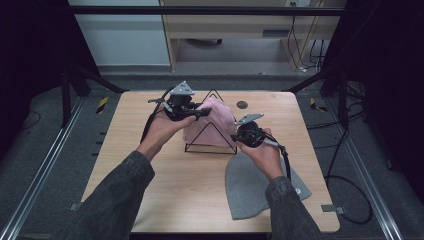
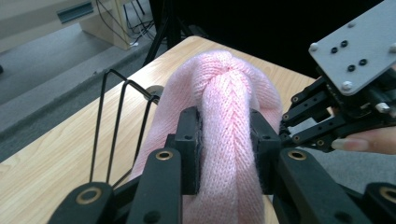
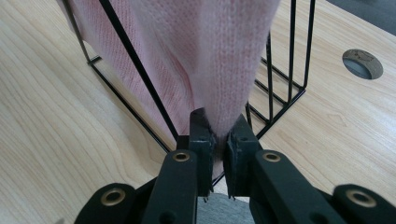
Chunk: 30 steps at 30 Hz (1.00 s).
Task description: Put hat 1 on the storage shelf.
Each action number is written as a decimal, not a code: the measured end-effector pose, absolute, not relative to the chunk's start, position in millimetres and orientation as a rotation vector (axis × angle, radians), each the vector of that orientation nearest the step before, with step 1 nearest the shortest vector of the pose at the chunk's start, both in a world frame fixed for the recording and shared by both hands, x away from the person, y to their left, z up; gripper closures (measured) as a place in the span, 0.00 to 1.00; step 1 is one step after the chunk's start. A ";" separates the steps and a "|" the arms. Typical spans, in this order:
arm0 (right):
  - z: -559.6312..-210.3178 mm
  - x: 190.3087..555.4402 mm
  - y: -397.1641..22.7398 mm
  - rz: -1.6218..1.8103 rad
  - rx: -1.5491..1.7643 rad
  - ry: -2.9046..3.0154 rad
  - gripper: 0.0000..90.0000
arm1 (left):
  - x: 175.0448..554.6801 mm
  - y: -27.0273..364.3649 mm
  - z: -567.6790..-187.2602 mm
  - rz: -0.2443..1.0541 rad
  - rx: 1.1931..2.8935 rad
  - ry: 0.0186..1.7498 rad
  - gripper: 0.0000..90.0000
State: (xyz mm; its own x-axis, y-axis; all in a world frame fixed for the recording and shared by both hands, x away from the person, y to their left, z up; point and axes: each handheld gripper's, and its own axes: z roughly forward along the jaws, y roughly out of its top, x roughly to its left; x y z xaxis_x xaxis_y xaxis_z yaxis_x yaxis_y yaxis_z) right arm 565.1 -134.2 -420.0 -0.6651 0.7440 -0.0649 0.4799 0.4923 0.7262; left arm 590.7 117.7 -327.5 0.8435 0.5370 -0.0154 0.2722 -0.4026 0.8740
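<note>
The left gripper [image 2: 226, 149] is clamped on a thick fold of the pink knit hat [image 2: 224, 98], its two black pads pressing the ribbed bulge from either side at the centre of the left gripper view. In the high view this gripper [image 1: 192, 111] sits just above centre, at the upper left edge of the hat [image 1: 215, 122]. The right gripper [image 3: 219, 140] has its jaws drawn together on a lower edge of the same hat [image 3: 196, 56], low in the middle of the right gripper view; in the high view it [image 1: 245, 135] lies right of centre, at the hat's lower right. The hat is draped over a black wire rack [image 1: 212, 145] standing mid-table. A grey hat [image 1: 245, 190] lies flat on the wooden table [image 1: 150, 185], lower right of the high view, partly under the right forearm.
</note>
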 end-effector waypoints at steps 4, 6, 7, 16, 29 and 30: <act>-416.7 559.6 -137.7 0.990 1.025 2.355 0.80 | 590.7 118.1 -330.7 0.331 2.017 0.611 0.78; -413.6 555.4 -142.5 0.990 1.032 2.346 0.72 | 590.8 118.1 -332.1 0.328 2.021 0.615 0.78; -411.8 553.4 -145.6 0.984 1.032 2.342 0.69 | 590.2 117.2 -333.1 0.328 2.016 0.619 0.78; -404.1 539.3 -185.4 0.943 1.094 2.277 0.55 | 587.8 116.1 -333.2 0.333 2.031 0.622 0.77; -423.4 538.4 -224.4 0.863 1.241 2.264 0.50 | 581.8 123.6 -339.4 0.293 2.018 0.645 0.65; -424.6 538.6 -226.0 0.860 1.249 2.265 0.50 | 579.8 126.3 -337.4 0.297 2.000 0.642 0.64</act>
